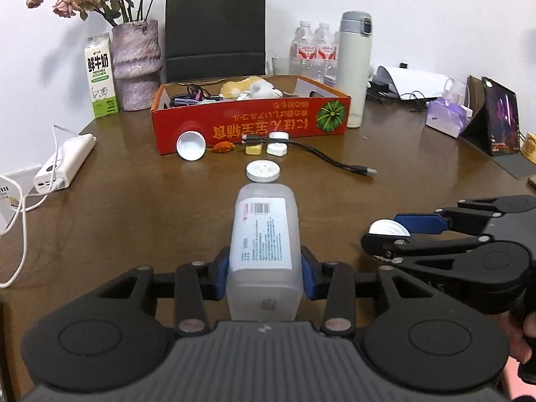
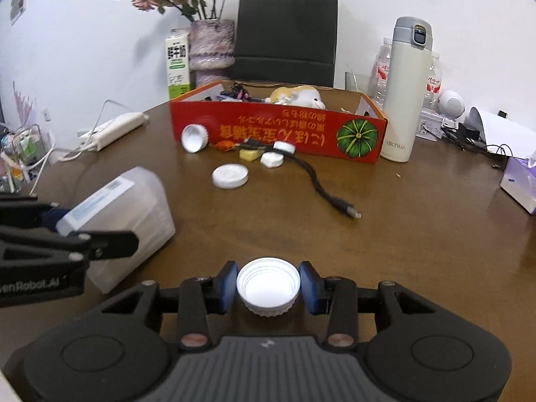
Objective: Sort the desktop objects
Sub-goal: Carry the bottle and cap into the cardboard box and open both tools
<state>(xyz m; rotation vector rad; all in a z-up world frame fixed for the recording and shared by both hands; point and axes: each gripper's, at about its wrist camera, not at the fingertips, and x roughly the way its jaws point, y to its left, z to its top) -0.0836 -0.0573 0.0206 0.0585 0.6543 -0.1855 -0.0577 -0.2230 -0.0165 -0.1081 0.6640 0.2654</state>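
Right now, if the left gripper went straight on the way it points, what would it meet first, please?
Probably the flat white lid just ahead of the bottle that the left gripper holds; the red box lies beyond it. Depth is uncertain.

Even, bright indoor light is seen; soft glare is caught on the glossy brown wooden surface (image 1: 134,221), edges are bent by fisheye.
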